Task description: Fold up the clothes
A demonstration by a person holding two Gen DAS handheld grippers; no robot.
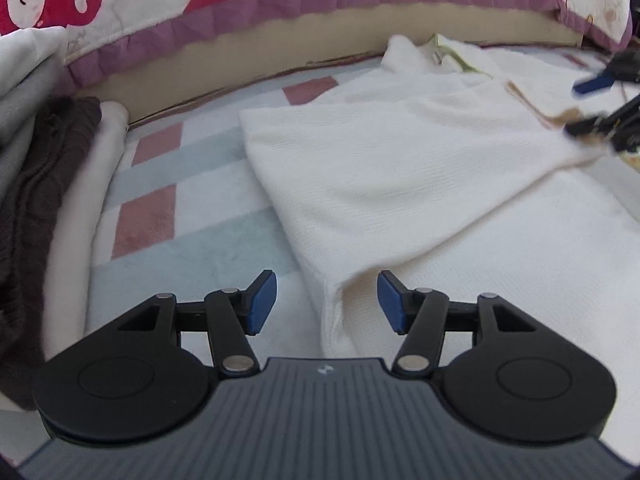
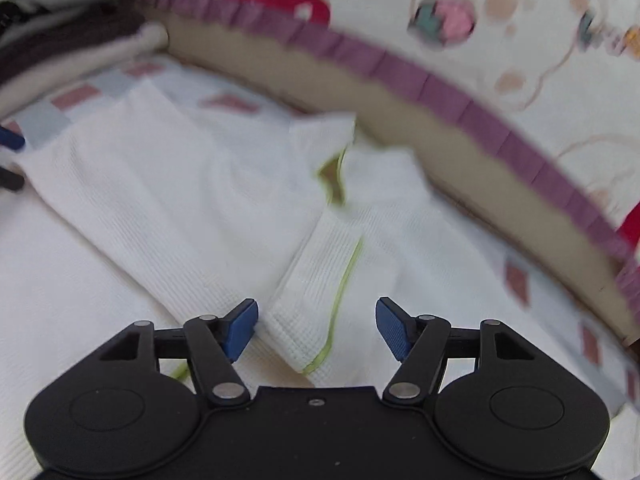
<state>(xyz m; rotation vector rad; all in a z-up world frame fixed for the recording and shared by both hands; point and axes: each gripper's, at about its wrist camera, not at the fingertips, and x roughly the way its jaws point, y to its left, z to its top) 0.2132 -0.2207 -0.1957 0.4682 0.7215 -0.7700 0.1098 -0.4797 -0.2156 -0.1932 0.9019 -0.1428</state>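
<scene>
A white knit garment (image 1: 400, 168) lies spread on a pastel checked blanket (image 1: 192, 216), one side folded over. My left gripper (image 1: 327, 302) is open just above a folded corner of the cloth, with nothing between its blue pads. In the right wrist view the same white garment (image 2: 192, 200) shows a sleeve with lime-green trim (image 2: 320, 300) lying between the blue pads of my right gripper (image 2: 316, 330), which is open and not clamped on it. The right gripper (image 1: 592, 104) also shows at the far right of the left wrist view, open.
A stack of folded clothes, grey, dark brown (image 1: 44, 184) and white, sits at the left. A cushion with red bear prints and purple ruffle (image 1: 280, 4) and a tan upright edge (image 1: 260, 52) bound the far side. The left gripper's tips (image 2: 10, 160) show at the left edge.
</scene>
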